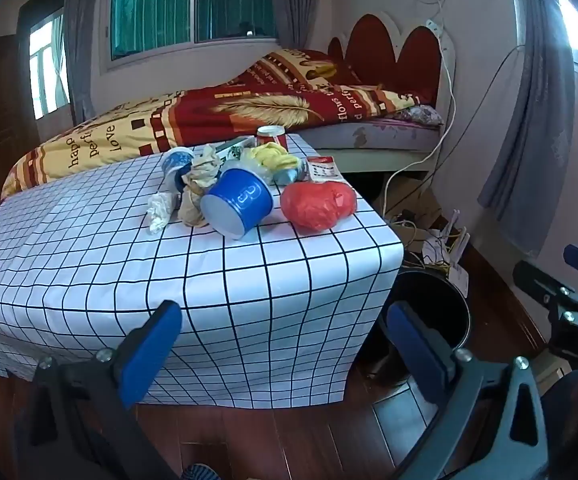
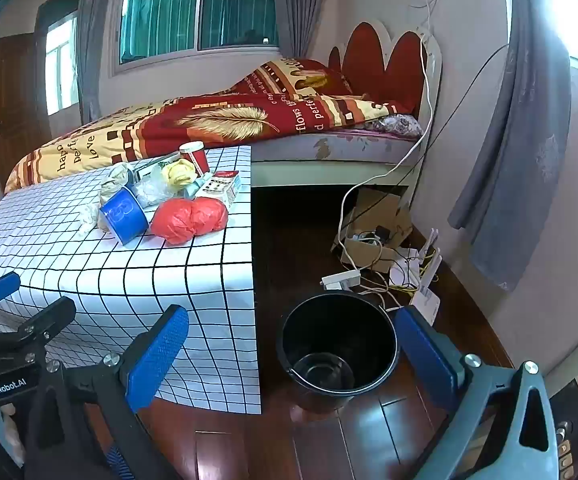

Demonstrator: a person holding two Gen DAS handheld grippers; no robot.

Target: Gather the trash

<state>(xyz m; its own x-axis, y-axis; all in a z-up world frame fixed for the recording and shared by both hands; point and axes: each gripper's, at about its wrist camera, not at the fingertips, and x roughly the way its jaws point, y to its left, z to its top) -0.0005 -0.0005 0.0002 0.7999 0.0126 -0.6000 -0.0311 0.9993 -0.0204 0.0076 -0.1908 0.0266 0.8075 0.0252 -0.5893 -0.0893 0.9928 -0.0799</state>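
Both my grippers gape wide, gripping nothing: left gripper, right gripper. Trash pile crowds the table's far right corner; black bucket stands on the floor beside it.

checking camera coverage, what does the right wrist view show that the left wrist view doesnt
Only the right wrist view shows the whole black bucket, its inside, and the white power strip on the floor. Only the left wrist view shows the blue-and-white cup behind the crumpled paper. Both share the checked table, blue cup, red bag, and both grippers, left gripper and right gripper, open and empty.
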